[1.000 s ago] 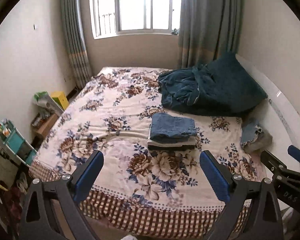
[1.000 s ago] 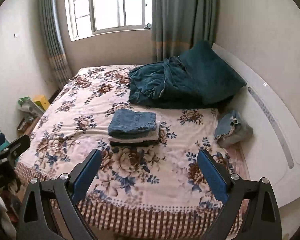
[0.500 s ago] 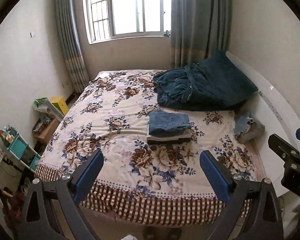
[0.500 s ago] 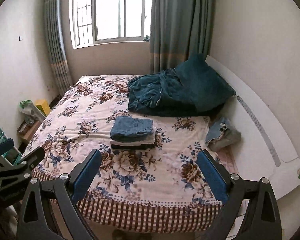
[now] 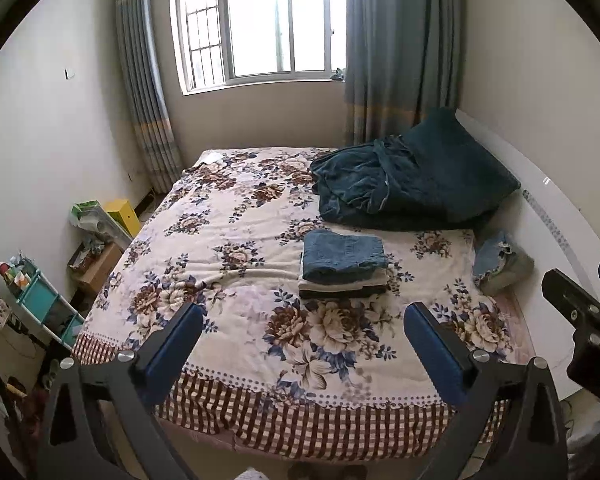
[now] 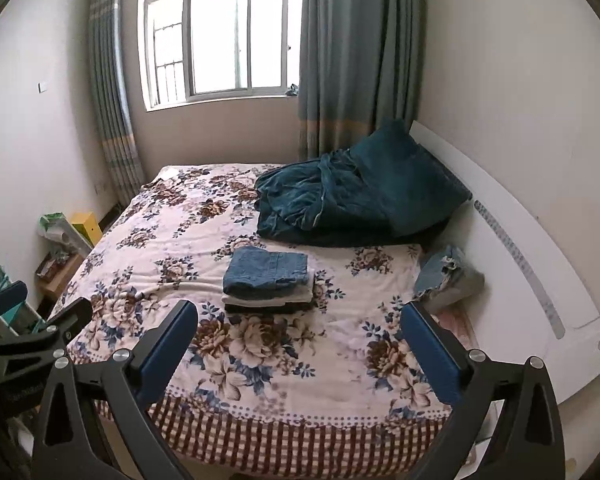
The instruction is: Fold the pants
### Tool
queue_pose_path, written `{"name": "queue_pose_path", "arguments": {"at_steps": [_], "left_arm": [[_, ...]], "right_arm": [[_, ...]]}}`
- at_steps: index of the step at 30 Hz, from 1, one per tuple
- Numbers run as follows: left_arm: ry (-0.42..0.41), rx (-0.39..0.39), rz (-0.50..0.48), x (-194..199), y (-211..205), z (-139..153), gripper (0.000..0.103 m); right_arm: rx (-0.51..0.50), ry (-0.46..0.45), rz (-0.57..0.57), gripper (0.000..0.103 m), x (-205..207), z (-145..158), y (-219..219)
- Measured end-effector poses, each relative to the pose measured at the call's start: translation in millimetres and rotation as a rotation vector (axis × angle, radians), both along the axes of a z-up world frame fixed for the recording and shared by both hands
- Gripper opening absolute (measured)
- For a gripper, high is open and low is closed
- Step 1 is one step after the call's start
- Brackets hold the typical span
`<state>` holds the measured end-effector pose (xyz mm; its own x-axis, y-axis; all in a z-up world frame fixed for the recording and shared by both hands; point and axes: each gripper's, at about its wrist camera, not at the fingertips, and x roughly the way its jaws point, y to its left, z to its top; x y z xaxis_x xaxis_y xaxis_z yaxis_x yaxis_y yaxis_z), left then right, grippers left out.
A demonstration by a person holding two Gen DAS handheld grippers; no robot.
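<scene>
Both sets of tongs stand wide apart and hold nothing: the left tongs (image 5: 300, 340) and the right tongs (image 6: 300, 338) hover off the near edge of the bed (image 5: 260, 392), well back from the clothes. A stack of folded pants (image 5: 342, 266) lies about the middle of the floral bedspread, with blue denim on top, a pale garment under it and a dark one at the bottom. Its edges look square and nothing trails loose. To the far right a dark teal blanket (image 5: 412, 184) is heaped against the headboard, and a crumpled denim piece (image 5: 498, 262) sits at the right edge of the bed, near the headboard.

By my reading, the fold on the top pair is finished and the tongs are clear of it, so this is either the end of the job or the gap between garments. If more folding is wanted, the crumpled denim at the right looks the likely candidate, though I cannot tell whether it is pants. That would call for the right tongs to reach far and right, clamp on an edge and drag it onto open bedspread to be spread flat.
</scene>
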<state>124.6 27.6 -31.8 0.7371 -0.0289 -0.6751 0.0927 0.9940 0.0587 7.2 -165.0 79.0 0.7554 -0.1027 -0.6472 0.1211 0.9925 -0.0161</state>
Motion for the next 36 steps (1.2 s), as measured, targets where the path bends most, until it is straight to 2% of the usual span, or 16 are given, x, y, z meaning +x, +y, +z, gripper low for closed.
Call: {"name": "queue_pose_path", "arguments": {"at_steps": [9, 21, 36], "left_arm": [[-0.017, 0.024, 0.052, 46.3, -2.4, -22.6, 0.103], [0.059, 0.052, 0.068, 102.5, -10.1, -57.1, 0.103], [0.044, 0.071, 0.081, 120.6, -14.9, -58.9, 0.103]], "right_arm": [[0.011, 0.021, -0.059, 0.103, 60.8, -32.9, -8.6], [-0.008, 0.08, -0.101, 0.103, 132.1, -79.4, -11.6], [0.003, 0.093, -0.1, 0.103, 141.9, -98.1, -6.2]]}}
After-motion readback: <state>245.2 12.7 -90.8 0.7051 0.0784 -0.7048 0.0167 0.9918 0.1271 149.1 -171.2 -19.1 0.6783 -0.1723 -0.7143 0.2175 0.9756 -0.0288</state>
